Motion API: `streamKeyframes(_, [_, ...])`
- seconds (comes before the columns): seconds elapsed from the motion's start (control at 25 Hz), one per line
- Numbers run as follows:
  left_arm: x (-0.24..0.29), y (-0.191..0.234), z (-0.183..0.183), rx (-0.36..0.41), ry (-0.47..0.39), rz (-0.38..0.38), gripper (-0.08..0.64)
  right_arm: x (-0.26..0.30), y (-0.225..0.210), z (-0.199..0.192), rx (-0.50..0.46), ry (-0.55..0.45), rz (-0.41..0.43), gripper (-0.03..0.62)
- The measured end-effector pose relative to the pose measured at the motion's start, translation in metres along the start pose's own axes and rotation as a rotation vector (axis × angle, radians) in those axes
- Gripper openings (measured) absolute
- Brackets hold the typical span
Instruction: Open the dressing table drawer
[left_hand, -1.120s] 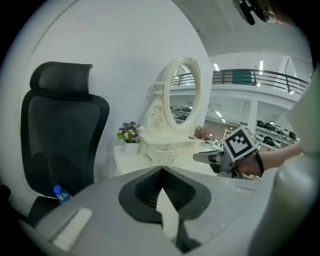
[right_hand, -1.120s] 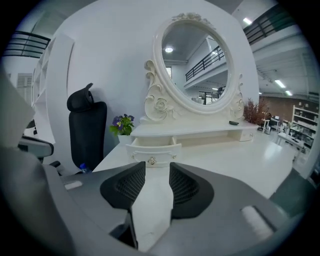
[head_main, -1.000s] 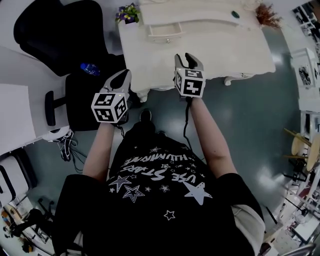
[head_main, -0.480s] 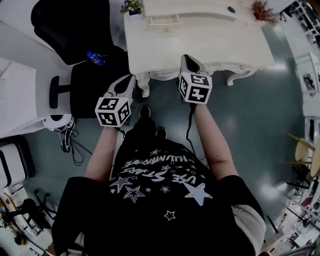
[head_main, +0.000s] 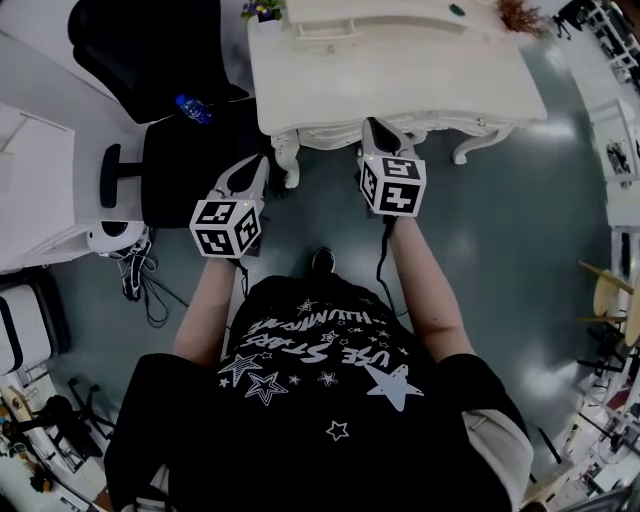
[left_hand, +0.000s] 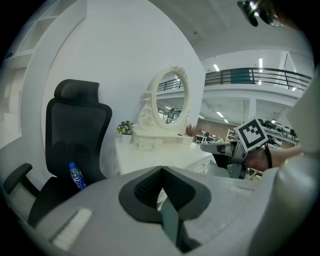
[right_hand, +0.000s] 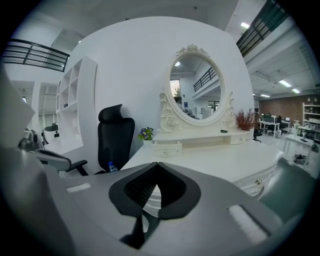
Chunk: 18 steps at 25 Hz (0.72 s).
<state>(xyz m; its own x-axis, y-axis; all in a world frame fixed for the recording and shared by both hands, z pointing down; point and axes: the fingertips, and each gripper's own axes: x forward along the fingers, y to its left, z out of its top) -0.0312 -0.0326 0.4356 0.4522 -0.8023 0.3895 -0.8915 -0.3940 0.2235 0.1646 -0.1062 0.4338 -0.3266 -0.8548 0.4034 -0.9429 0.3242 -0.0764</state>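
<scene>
The white dressing table (head_main: 420, 75) stands ahead of me, with an oval mirror (right_hand: 196, 85) on top. A small drawer (right_hand: 167, 148) sits under the mirror at the table's back left, and the front apron carries a knob (right_hand: 258, 181). My right gripper (head_main: 375, 128) is shut with nothing in it, its tips at the table's front edge. My left gripper (head_main: 252, 168) hangs to the left, in front of the table's carved leg (head_main: 285, 160), and its jaws meet with nothing between them. Both point slightly downward toward the table.
A black office chair (head_main: 150, 50) stands left of the table with a blue bottle (head_main: 192, 108) on its seat. A pot of purple flowers (head_main: 262, 10) sits on the table's back left corner. A white cabinet (head_main: 30, 190) and floor cables (head_main: 140, 285) lie at the left.
The right gripper's jaws, apart a second ago, are shut now. Both grippers have drawn back from over the table top toward its front edge.
</scene>
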Motion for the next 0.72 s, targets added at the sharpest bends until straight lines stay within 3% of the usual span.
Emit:
streamKeyframes(0.28, [-0.043,0.002,-0.018,0.002,0.012,-0.021,0.000,-0.028,0.020,-0.019,0.050,0.013,-0.033,0.026])
streamKeyframes(0.72, [-0.143,0.029,-0.040,0.020,-0.016,-0.030,0.000,-0.093,0.094,-0.040,0.073,-0.020,-0.084,0.026])
